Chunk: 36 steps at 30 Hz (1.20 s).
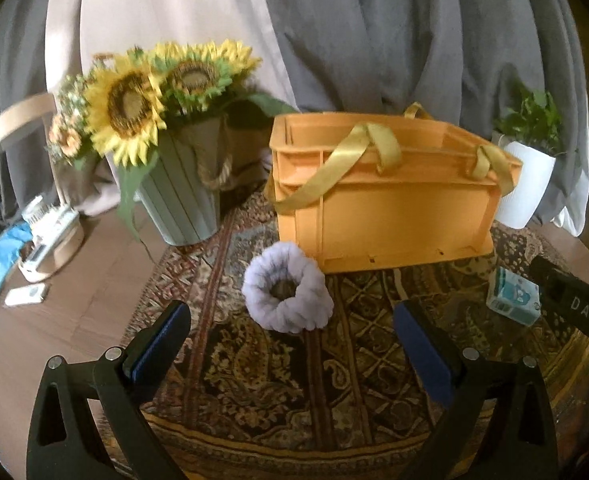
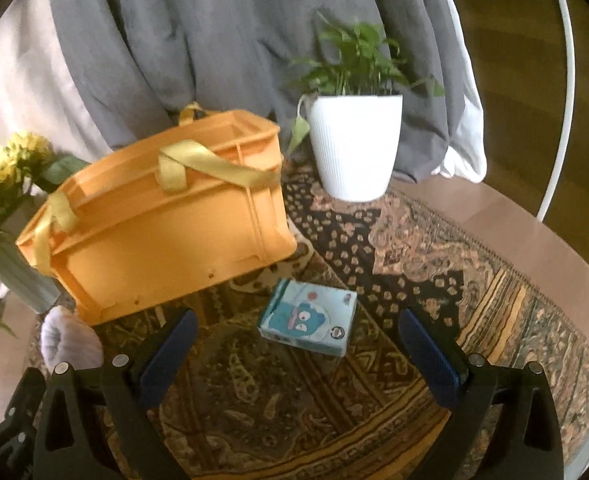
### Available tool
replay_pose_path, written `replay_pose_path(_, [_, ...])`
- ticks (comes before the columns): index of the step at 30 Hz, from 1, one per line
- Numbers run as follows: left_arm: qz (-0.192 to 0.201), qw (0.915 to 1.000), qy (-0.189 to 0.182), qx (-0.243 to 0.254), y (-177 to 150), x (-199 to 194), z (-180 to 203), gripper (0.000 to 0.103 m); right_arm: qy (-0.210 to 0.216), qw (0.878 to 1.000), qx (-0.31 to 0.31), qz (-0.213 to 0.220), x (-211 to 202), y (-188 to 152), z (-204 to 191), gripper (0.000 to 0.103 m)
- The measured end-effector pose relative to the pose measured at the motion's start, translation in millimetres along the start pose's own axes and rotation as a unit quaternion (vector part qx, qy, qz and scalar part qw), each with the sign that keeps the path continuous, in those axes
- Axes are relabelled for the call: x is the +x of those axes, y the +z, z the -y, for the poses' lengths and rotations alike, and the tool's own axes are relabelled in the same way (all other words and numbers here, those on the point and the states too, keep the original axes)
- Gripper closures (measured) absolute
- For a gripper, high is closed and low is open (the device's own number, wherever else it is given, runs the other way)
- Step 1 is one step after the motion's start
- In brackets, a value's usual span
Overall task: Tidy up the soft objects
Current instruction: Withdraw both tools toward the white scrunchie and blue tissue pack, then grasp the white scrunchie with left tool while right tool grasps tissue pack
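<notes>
Now the left gripper (image 1: 290, 328) hovers wide open and empty before the purple scrunchie (image 1: 287, 288); the right gripper (image 2: 296, 332), also spread and empty, faces the tissue pack (image 2: 308, 322). Crate (image 1: 386, 208) inside is hidden.

Lighting: my views are dim, warm, soft-shadowed. Quality: fisheye bending with black corners; sunflowers (image 1: 134, 108) slightly blurred.

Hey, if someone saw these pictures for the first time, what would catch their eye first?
Probably the orange crate with yellow strap handles, standing mid-table on the patterned cloth. Next, the sunflowers in a grey pot left of it, and the fluffy lavender scrunchie lying just ahead of the open left gripper.
</notes>
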<state>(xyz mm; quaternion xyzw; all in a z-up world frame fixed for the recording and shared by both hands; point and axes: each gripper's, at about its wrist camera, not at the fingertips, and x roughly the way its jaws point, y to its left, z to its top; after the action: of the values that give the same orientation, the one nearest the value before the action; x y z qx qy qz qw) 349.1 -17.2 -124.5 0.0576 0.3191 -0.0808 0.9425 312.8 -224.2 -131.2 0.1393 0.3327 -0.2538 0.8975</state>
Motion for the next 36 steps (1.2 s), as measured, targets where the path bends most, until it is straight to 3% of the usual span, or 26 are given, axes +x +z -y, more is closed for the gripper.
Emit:
replay_pose_path(15, [-0.041,0.9987,0.011,-0.026,-0.1,64.2,0.4,0.000,-0.023,0.998,0.005,-0.059,60.3,-6.5,-8.2,0.001])
replay_pose_path(24, [-0.064,0.9975,0.013,-0.025,1.5,95.6,9.3,0.001,-0.042,0.997,-0.004,-0.065,75.7,-6.2,-6.5,0.002])
replay_pose_path(27, [-0.074,0.9967,0.014,-0.030,1.8,103.6,10.3,0.011,-0.044,0.997,-0.009,-0.070,80.0,-4.9,-6.8,0.003])
replay_pose_path(32, [-0.078,0.9960,0.023,-0.036,3.2,111.3,9.8,0.040,-0.045,0.996,-0.022,-0.075,83.2,-5.2,-9.4,0.023])
replay_pose_path(36, [-0.073,0.9963,0.033,-0.031,4.2,111.5,9.0,0.059,-0.038,0.996,-0.024,-0.078,84.0,-4.7,-8.0,0.024])
